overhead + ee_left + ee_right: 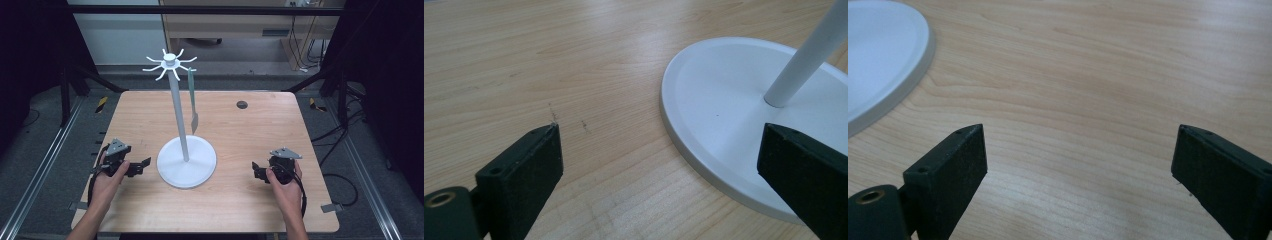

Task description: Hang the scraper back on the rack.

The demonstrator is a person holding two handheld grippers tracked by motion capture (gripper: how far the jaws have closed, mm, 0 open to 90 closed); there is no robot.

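A white stand rises from a round base (187, 162) at the table's middle, its pole (179, 115) topped by a hub of hooks (170, 62). A grey-green spatula (193, 102) hangs from one hook on the right. My left gripper (143, 164) rests on the table just left of the base, open, nothing between its jaws. The base (719, 120) and pole (804, 60) lie ahead of it in the left gripper view. My right gripper (256, 170) sits open on the table to the right of the base (883, 65), with only bare wood between its jaws.
The wooden table (240, 135) has a small dark round grommet (242, 104) near its far edge. Black frame posts and cables stand around the table. A bench with cables runs along the back wall.
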